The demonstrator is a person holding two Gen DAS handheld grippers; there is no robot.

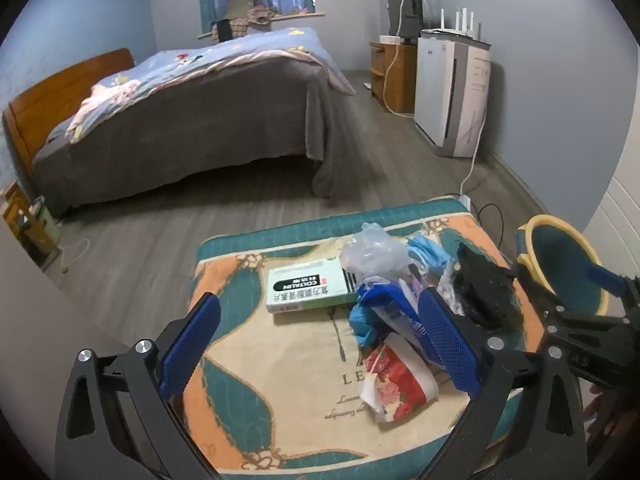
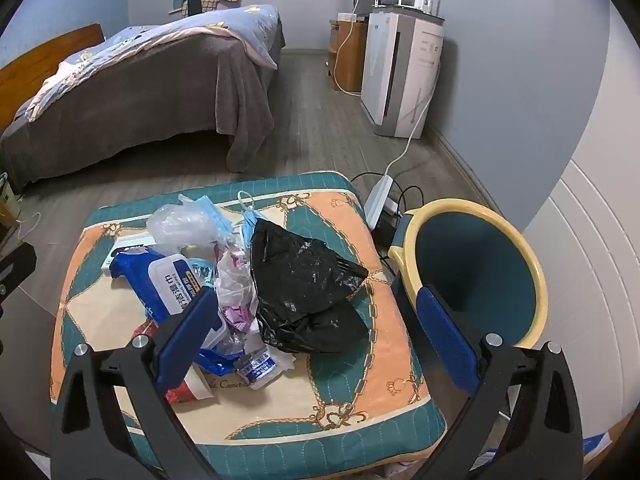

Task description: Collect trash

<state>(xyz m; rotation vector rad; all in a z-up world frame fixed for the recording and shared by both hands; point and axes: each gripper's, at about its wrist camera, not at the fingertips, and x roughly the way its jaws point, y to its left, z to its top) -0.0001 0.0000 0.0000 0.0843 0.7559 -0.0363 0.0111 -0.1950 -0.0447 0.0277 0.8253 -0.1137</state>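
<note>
Left hand-held gripper (image 1: pixel 320 344) spread wide, nothing clasped, angled down over a patterned cushion (image 1: pixel 280 380). Right hand-held gripper (image 2: pixel 320 336) likewise spread wide and empty, tilted down at the same cushion. Heaped on the cushion: a black plastic bag (image 2: pixel 308 292), a blue pack of wet wipes (image 2: pixel 168 284), a clear crumpled bag (image 2: pixel 180 224), blue face masks (image 2: pixel 248 220), a green-and-white medicine box (image 1: pixel 308 288), a red floral wrapper (image 1: pixel 396 384), small scraps of paper and foil. Just beside the cushion, on its right, a teal bin with a yellow rim (image 2: pixel 472 268), mouth tipped toward the camera. Behind, a bed (image 1: pixel 180 120) on a grey wooden floor (image 1: pixel 380 160), a white appliance (image 1: pixel 448 96) against the wall.
</note>
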